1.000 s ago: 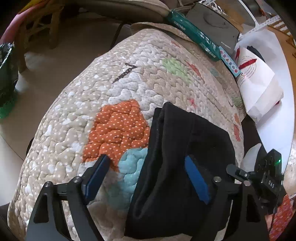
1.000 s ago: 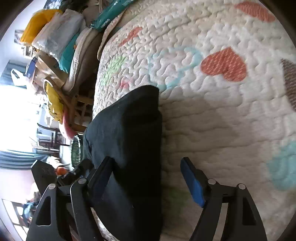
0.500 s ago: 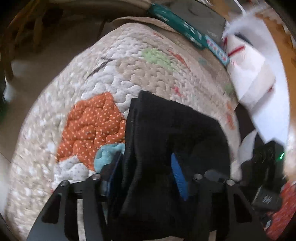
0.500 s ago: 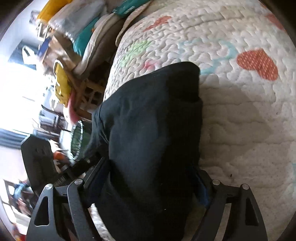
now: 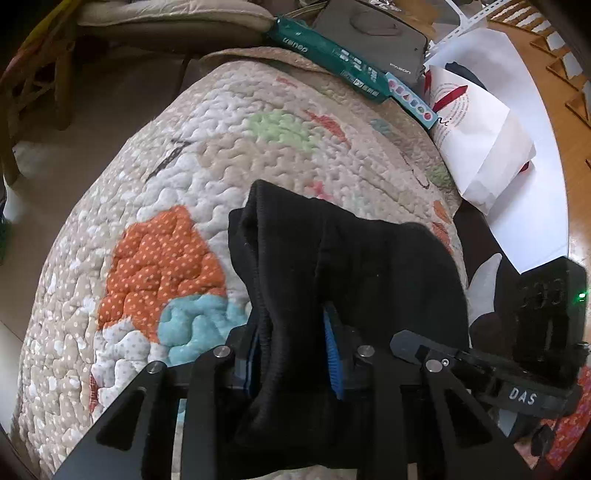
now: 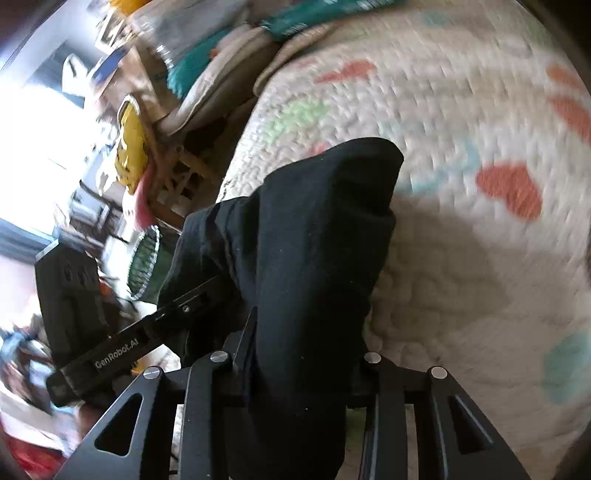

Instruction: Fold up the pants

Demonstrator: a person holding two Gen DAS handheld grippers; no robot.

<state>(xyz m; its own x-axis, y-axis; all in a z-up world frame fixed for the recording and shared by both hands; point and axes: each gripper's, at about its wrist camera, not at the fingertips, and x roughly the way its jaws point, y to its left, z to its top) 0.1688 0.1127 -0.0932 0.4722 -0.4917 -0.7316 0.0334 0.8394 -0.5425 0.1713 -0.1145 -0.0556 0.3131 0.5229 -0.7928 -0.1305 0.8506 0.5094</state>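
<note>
The black pants [image 5: 354, 266] lie folded in a thick bundle on a quilted patchwork blanket [image 5: 192, 192]. My left gripper [image 5: 291, 350] is shut on the near left edge of the bundle, its blue pads pressed into the cloth. In the right wrist view the pants [image 6: 314, 236] fill the middle, and my right gripper [image 6: 299, 365] is shut on their near end; the cloth hides its pads. The right gripper's body also shows at the right of the left wrist view [image 5: 543, 325], and the left gripper's body at the left of the right wrist view [image 6: 122, 343].
Beyond the blanket's far edge lie a green carton [image 5: 332, 59], a grey case [image 5: 373, 33] and a white paper bag [image 5: 476, 133]. In the right wrist view, cushions [image 6: 207, 85], a wooden chair [image 6: 177, 173] and a green basket [image 6: 144, 258] stand off the left edge.
Both grippers were open on either side of the pants' edge one second ago. They have closed on the cloth, and the bundle has risen slightly toward the cameras.
</note>
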